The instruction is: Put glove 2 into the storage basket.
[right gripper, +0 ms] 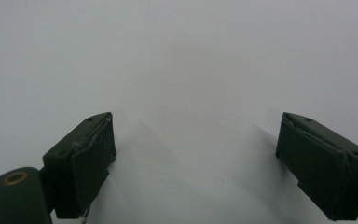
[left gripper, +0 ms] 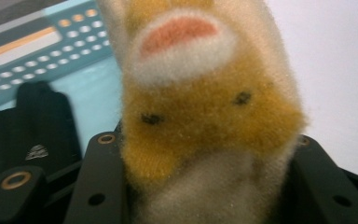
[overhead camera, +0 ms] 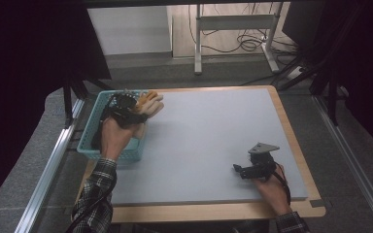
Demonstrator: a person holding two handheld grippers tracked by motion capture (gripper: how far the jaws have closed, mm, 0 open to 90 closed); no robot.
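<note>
1. The grey mat covered most of the table, and it lay bare from the middle to the far right corner, so we judged that stretch the best place to set something down.
2. The teal basket sat at the mat's left edge, and we saw a black item lying inside it in the left gripper view.
3. The plush toy, orange and cream, hung at the basket's far right corner, just over the rim and above the mat's edge, pinched by the left gripper.
4. We saw the left jaws pressed into the toy's soft body from both sides; its fur bulged between them.
5. To do this step well, we judged the lift should clear the rim before swinging right, keeping the squeeze steady, since plush compresses and can slip.
6. The right gripper rested at the near right of the mat, its jaws spread wide with nothing between them.
7. The high view gave us the layout of basket, toy and both hands; the left gripper view showed the toy's two dark eye marks and pink patch, too small from above.
8. The right gripper view showed its own open jaws over bare mat.
</note>
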